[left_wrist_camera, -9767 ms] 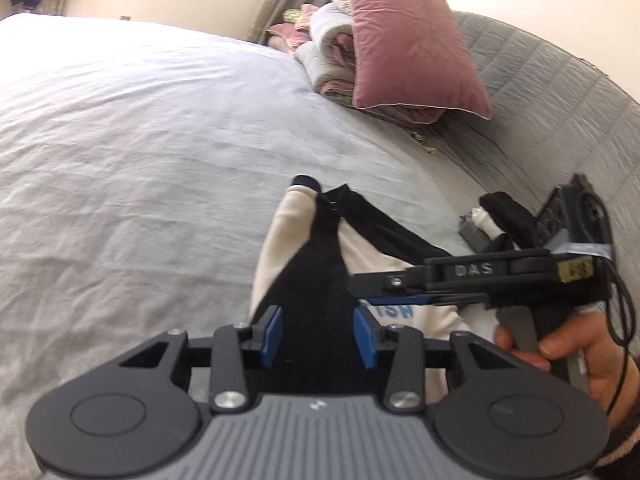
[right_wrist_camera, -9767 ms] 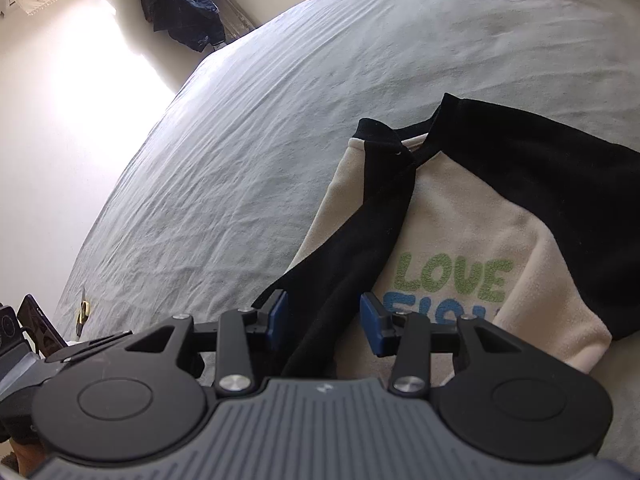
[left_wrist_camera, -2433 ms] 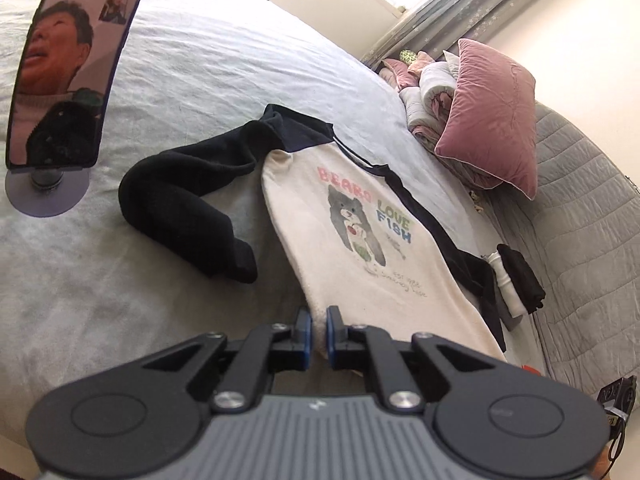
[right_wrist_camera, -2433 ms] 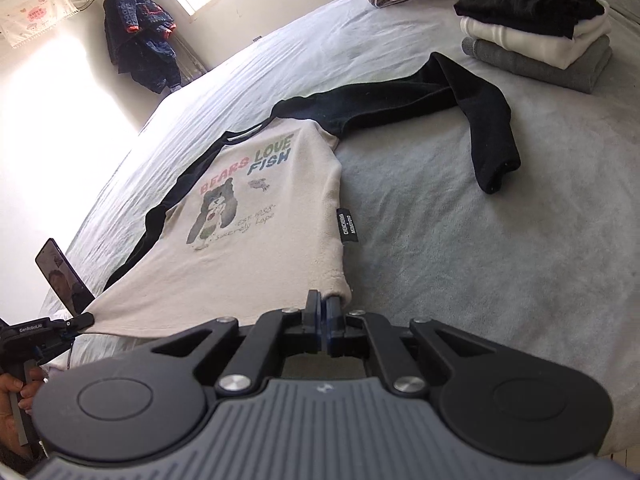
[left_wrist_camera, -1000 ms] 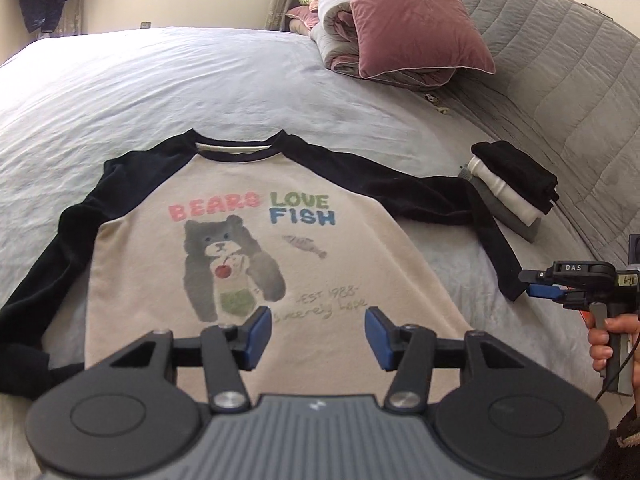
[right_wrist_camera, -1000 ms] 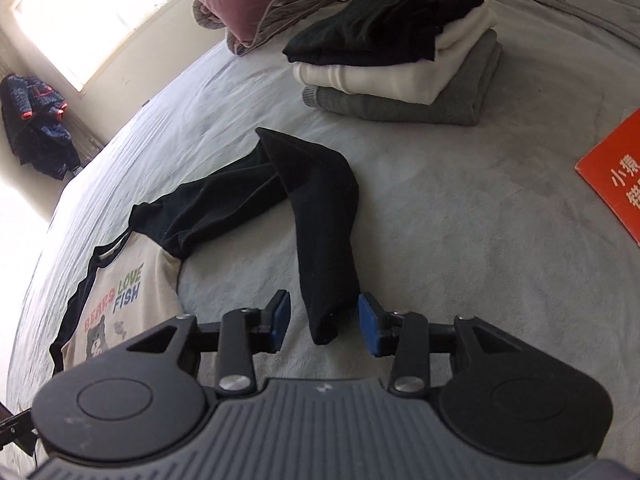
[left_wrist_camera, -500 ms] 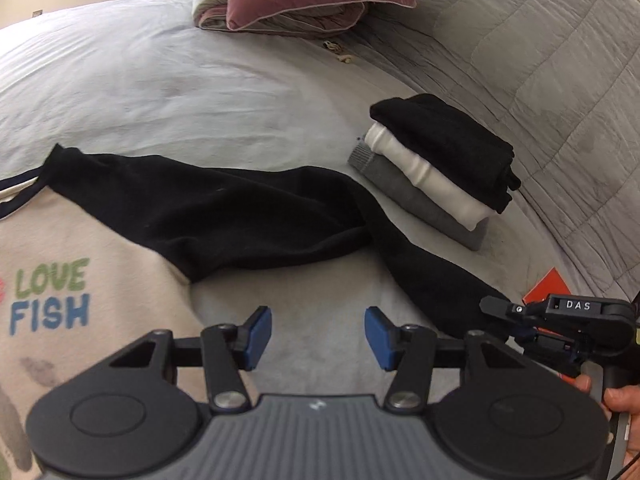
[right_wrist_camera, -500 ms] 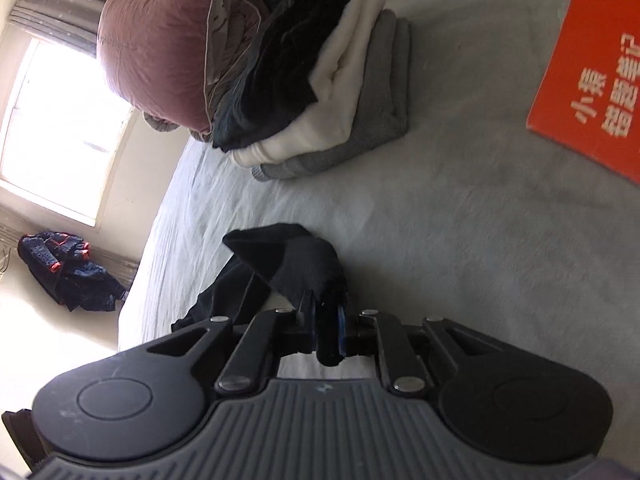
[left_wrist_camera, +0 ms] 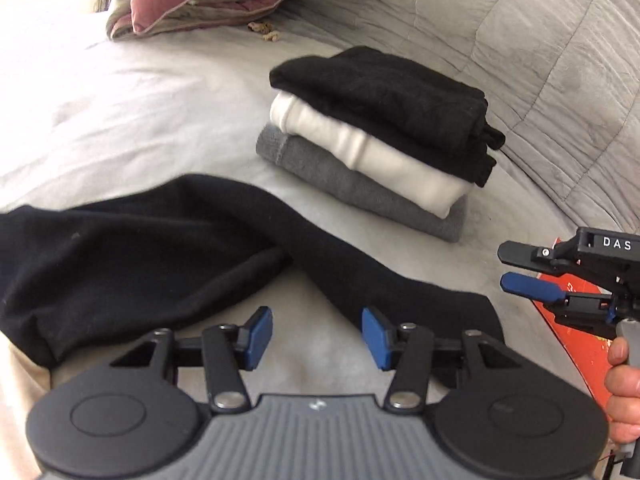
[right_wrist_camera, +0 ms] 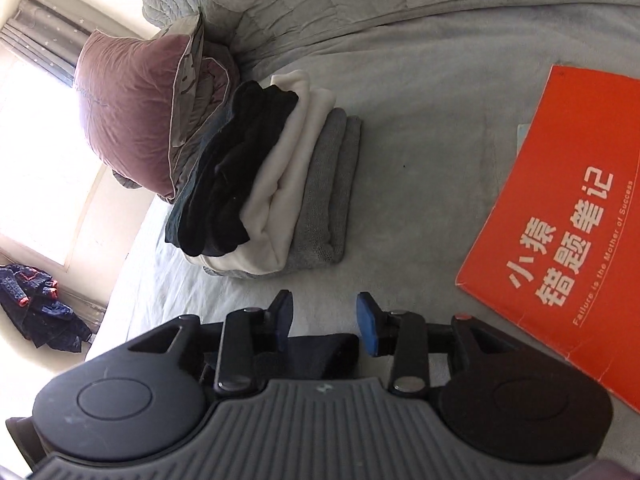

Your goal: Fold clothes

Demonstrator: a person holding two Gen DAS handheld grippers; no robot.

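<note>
While the black sleeve (left_wrist_camera: 168, 248) is spread across the grey bedsheet (left_wrist_camera: 132, 120), the left gripper (left_wrist_camera: 317, 332) is held just above it with its jaws wide apart, nothing gripped. The right gripper (right_wrist_camera: 325, 318) is likewise seen with jaws parted and empty, the sleeve's cuff (right_wrist_camera: 320, 354) lying just beneath them. A stack of folded clothes (left_wrist_camera: 376, 136) sits beyond, near an orange booklet (right_wrist_camera: 560, 216).

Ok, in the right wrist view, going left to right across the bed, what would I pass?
Pink pillow → stack of folded clothes → orange booklet.
</note>
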